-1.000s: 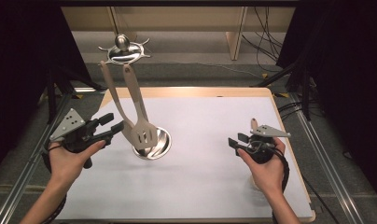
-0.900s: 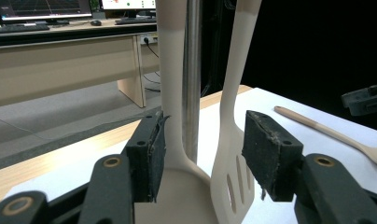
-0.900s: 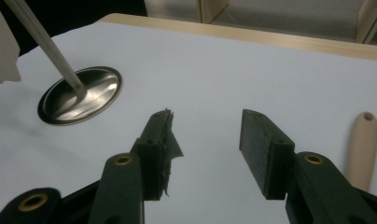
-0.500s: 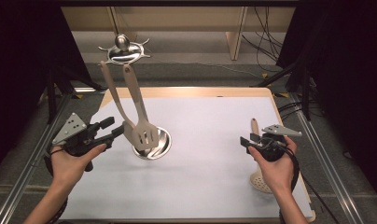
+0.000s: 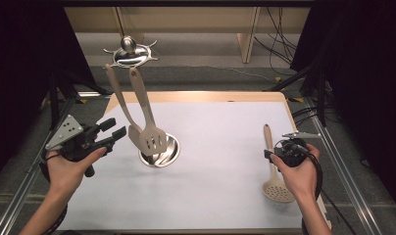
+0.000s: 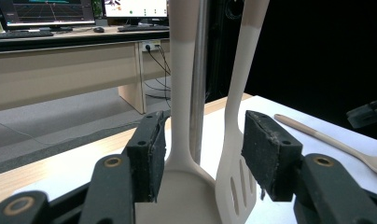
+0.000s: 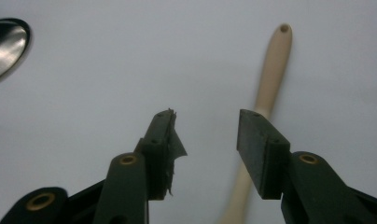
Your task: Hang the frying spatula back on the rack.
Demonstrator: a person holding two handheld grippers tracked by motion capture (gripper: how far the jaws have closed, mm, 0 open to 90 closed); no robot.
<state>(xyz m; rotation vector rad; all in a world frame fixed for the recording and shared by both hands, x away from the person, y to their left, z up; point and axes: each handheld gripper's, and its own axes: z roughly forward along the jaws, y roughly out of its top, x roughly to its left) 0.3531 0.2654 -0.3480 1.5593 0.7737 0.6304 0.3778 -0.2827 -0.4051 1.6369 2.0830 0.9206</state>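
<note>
Beige skimmer [image 5: 274,169] flat on table

High view: fixed above the near edge, facing forward and down over the whole table [image 5: 225,196]. Left gripper view: low, level, close on the hanging spatula [image 6: 233,154]. Right gripper view: close, looking down on the skimmer [image 7: 266,93], shared with the high view
</note>
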